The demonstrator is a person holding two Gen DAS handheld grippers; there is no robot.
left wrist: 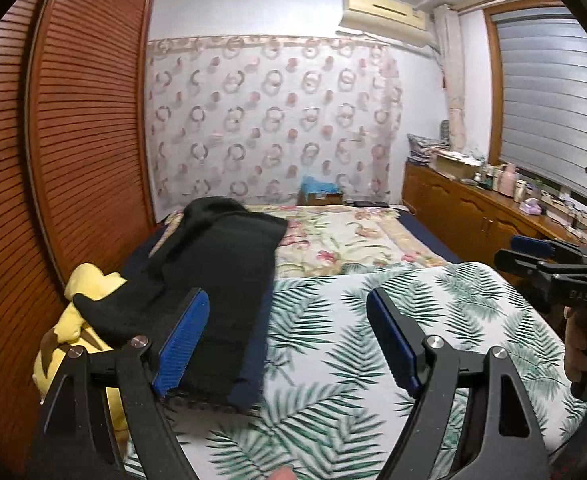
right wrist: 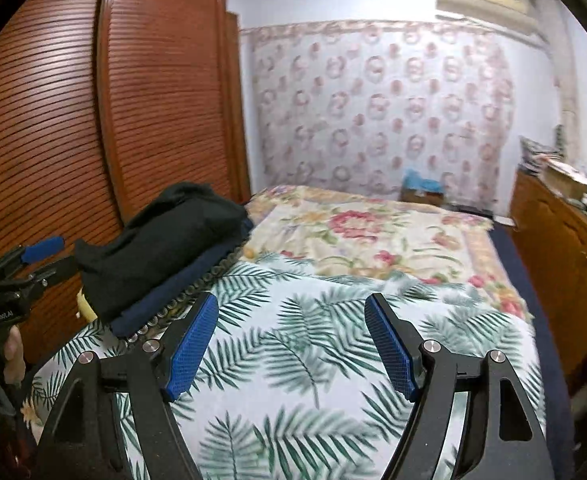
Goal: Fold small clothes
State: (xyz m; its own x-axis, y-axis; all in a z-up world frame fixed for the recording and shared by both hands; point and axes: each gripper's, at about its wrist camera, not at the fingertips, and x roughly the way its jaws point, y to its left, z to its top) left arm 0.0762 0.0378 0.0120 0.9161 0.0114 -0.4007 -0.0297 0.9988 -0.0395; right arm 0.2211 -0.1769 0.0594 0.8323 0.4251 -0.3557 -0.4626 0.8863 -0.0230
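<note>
A black garment [left wrist: 217, 268] lies folded on top of a dark navy one [left wrist: 249, 384] at the left side of the bed; both show in the right wrist view, black [right wrist: 165, 244] over navy [right wrist: 153, 308]. A yellow garment [left wrist: 89, 288] lies beside them near the bed's left edge. My left gripper [left wrist: 289, 312] is open and empty, above the palm-leaf sheet [left wrist: 373, 340], its left finger over the black garment's near end. My right gripper [right wrist: 291, 316] is open and empty over the same sheet [right wrist: 313, 360], right of the pile. Each gripper shows in the other's view, the right one [left wrist: 533, 256] and the left one [right wrist: 33, 260].
A floral blanket [left wrist: 353, 236] covers the far half of the bed. A slatted wooden wardrobe [left wrist: 73, 120] stands close on the left. A wooden cabinet [left wrist: 473, 208] with bottles and boxes runs along the right wall under a window. A patterned curtain [left wrist: 273, 120] hangs behind.
</note>
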